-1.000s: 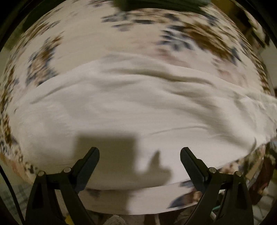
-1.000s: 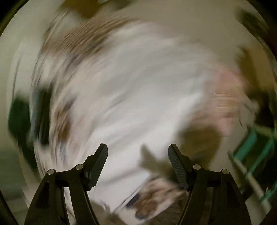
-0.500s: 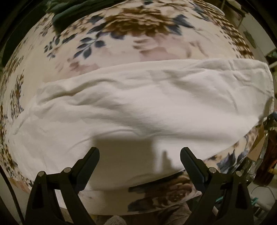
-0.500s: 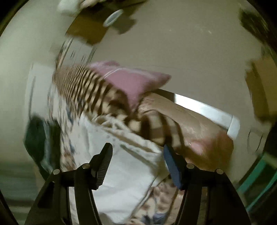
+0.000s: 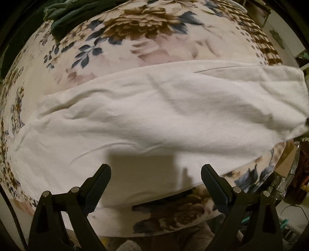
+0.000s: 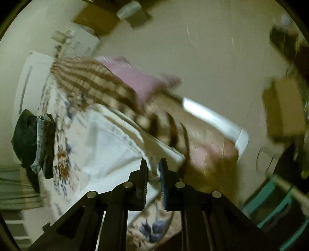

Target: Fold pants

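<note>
White pants (image 5: 154, 115) lie stretched in a long band across a floral blanket (image 5: 135, 38). My left gripper (image 5: 155, 168) hangs open above their near edge, pointing straight down, with nothing between its fingers. In the right wrist view the same pants (image 6: 108, 146) are blurred. My right gripper (image 6: 153, 164) is closing on their end, and a bunched bit of white hem fills the narrow gap between the pads.
A dark green garment (image 5: 63, 17) lies at the blanket's far left corner. A brown checked blanket (image 6: 92, 81) and a pink pillow (image 6: 139, 81) sit beyond the pants. Folded dark clothes (image 6: 44, 139) lie at left. A teal frame (image 6: 274, 195) and a cardboard box (image 6: 283, 108) stand off the bed.
The left gripper slid along the pants until their right end came into view, and it stayed open. The right gripper's jaws went from wide apart to nearly together around the pants' edge.
</note>
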A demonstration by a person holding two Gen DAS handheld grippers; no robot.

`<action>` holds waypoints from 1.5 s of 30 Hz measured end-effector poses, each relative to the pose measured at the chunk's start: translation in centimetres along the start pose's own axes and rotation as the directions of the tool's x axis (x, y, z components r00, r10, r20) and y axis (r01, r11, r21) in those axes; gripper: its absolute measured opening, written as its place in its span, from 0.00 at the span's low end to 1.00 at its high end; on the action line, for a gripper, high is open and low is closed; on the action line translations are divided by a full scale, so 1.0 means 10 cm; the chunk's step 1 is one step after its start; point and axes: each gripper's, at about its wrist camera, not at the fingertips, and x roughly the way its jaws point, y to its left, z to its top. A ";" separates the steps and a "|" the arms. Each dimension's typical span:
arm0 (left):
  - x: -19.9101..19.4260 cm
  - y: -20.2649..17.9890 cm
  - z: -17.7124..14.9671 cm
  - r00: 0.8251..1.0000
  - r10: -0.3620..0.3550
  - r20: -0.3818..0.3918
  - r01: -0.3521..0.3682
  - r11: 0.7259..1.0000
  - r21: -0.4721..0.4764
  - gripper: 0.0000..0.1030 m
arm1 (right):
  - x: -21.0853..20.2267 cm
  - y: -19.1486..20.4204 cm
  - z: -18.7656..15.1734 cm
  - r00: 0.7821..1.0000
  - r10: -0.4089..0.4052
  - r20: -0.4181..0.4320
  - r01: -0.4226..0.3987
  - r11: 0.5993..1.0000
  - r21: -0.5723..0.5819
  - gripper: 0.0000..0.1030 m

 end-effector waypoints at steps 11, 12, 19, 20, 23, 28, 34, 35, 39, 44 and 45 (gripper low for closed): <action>0.28 -0.19 -0.06 1.000 -0.008 -0.023 0.008 1.000 0.014 0.93 | 0.41 -0.23 0.03 0.993 0.120 0.004 -0.120 0.993 -0.016 0.53; 0.31 -0.15 -0.10 1.000 -0.006 -0.023 0.007 1.000 0.015 0.93 | 0.36 -0.17 0.01 0.992 0.117 0.038 -0.116 0.993 -0.034 0.44; 0.34 -0.25 -0.08 1.000 -0.005 -0.024 0.005 1.000 0.026 0.93 | 0.23 0.21 -0.29 0.989 0.134 0.065 -0.119 0.973 -0.198 0.39; 0.34 -0.23 -0.10 1.000 -0.008 -0.025 0.008 0.999 0.031 0.93 | 0.28 0.20 -0.29 0.991 0.123 0.054 -0.111 0.975 -0.195 0.39; 0.28 -0.28 -0.06 1.000 -0.012 -0.020 0.013 0.999 0.038 0.93 | 0.53 0.01 -0.22 0.993 0.117 0.010 -0.116 0.989 -0.092 0.40; 0.30 -0.35 -0.04 1.000 -0.013 -0.022 0.014 0.998 0.054 0.93 | 0.71 -0.21 -0.11 0.959 0.280 0.036 -0.281 0.959 0.040 0.39; 0.44 -0.31 -0.01 0.999 -0.029 -0.039 0.030 0.999 0.025 0.93 | 0.76 0.09 -0.04 0.939 0.337 0.067 -0.334 0.941 -0.055 0.45; 0.47 -0.30 0.00 0.998 -0.039 -0.043 0.040 0.999 0.015 0.93 | 0.88 0.10 -0.01 0.941 0.337 0.039 -0.336 0.941 -0.035 0.46; 0.66 -0.19 0.06 0.996 -0.074 -0.053 0.071 0.997 -0.042 0.93 | 1.09 0.08 0.08 0.927 0.372 0.039 -0.373 0.927 0.027 0.14; 0.73 0.13 0.10 0.995 -0.088 -0.038 0.082 0.986 -0.145 0.93 | 0.94 0.09 0.09 0.928 0.365 0.070 -0.368 0.928 0.048 0.14; 0.73 0.19 0.09 0.995 -0.093 -0.035 0.086 0.983 -0.161 0.93 | 0.91 0.14 0.05 0.932 0.357 0.057 -0.360 0.932 0.041 0.14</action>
